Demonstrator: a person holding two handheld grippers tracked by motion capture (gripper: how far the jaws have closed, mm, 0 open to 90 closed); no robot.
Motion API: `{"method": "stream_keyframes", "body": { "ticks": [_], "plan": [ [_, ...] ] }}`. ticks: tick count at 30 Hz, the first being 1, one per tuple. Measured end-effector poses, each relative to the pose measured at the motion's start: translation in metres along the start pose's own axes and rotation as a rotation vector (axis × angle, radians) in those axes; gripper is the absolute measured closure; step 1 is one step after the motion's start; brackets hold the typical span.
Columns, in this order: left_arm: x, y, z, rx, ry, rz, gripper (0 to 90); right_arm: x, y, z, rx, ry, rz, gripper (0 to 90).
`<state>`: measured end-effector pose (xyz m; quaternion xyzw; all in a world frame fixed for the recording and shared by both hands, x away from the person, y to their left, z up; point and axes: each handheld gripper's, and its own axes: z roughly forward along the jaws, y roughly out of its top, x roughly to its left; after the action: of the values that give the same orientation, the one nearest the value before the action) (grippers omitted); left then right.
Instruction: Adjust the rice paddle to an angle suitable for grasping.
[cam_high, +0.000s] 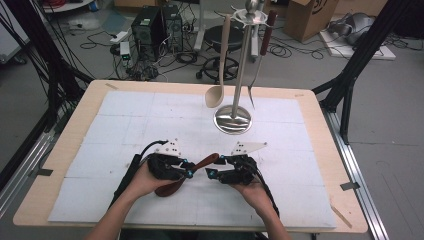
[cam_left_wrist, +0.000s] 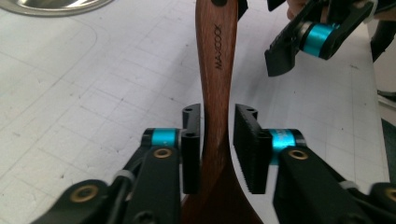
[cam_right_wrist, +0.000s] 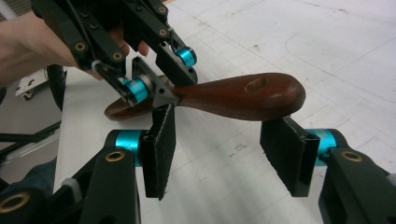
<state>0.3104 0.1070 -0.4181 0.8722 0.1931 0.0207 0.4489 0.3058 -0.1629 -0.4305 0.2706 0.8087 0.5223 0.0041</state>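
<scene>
The work in hand looks like passing a dark wooden spoon from one gripper to the other above the white mat on the wooden table, probably so it can join the pale ladle on the steel utensil stand farther back. To do this well, the person should bring the right gripper up and around the thick end of the handle, close it squarely across the widest part near the hanging hole, and only then let the other side go, keeping the spoon level so it cannot swing.

In the left gripper view the left gripper straddles the narrow neck of the spoon: one pad lies against the wood, while the other stands just off it with a thin gap, so the jaws are slightly spread and the hold looks loose at best.

In the right gripper view the right gripper's jaws stand well spread, below and on either side of the bulbous handle end, touching nothing.
</scene>
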Motion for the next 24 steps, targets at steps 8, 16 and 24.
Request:
{"method": "stream_keyframes", "body": {
  "ticks": [8, 16, 24],
  "plan": [
    [0.001, -0.005, -0.004, 0.009, 0.012, -0.001, 71.4, 0.0, 0.001, 0.002, -0.002, 0.002, 0.007, 45.6],
    [-0.004, -0.002, -0.007, -0.018, 0.041, 0.029, 73.7, 0.0, 0.009, 0.005, -0.024, 0.008, 0.066, 50.7],
    [-0.008, 0.001, -0.006, -0.034, 0.029, 0.04, 73.8, 0.003, 0.017, 0.009, -0.031, 0.018, 0.081, 53.1]
  ]
}}
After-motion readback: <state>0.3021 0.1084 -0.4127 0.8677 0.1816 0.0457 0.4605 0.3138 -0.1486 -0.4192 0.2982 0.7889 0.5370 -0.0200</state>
